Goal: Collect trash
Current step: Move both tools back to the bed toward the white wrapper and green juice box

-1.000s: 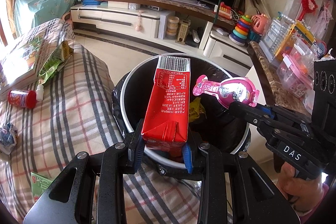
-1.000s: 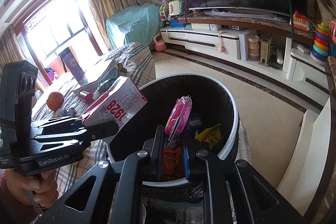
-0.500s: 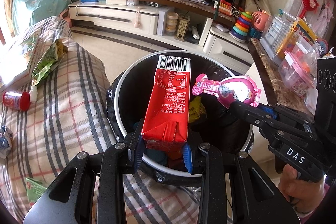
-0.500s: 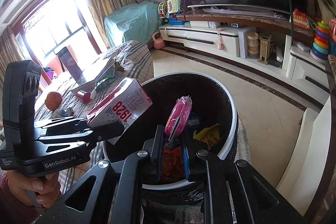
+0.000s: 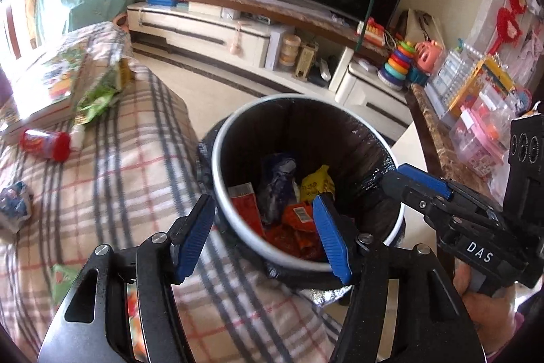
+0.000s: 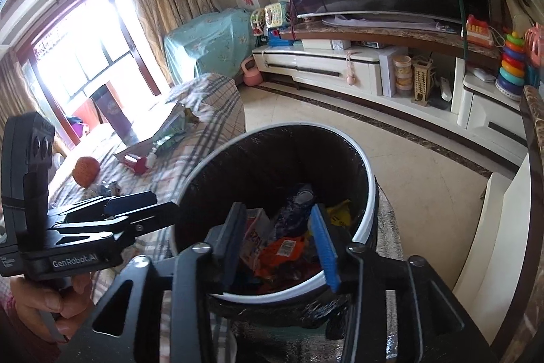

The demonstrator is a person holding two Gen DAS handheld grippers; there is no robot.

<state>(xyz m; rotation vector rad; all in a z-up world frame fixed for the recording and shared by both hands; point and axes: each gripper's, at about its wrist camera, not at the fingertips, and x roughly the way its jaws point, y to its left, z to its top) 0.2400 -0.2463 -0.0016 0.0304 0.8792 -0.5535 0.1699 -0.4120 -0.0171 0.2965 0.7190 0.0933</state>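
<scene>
A round trash bin [image 5: 353, 121] with a white rim and black liner stands beside the plaid-covered table; it also shows in the right wrist view [image 6: 367, 169]. Inside lie the red carton [image 5: 246, 208], a blue wrapper [image 5: 277, 182], a yellow wrapper [image 5: 316, 182] and orange wrappers [image 5: 299, 216]. My left gripper [image 5: 263, 232] is open and empty over the bin's near rim. My right gripper [image 6: 278, 240] is open and empty over the bin. The carton [image 6: 255, 235] also lies in the bin in the right wrist view.
On the plaid table [image 5: 112, 179] lie a red small bottle [image 5: 46, 143], a green snack bag [image 5: 98, 94], a book [image 5: 44, 87], a crumpled blue-white wrapper [image 5: 13, 206] and a green packet [image 5: 63, 274]. An orange ball [image 6: 86, 170] sits further back. A TV cabinet [image 5: 210, 29] stands beyond.
Both grippers have opened. The red carton dropped from the left gripper and the pink package from the right gripper; the carton now lies in the bin.
</scene>
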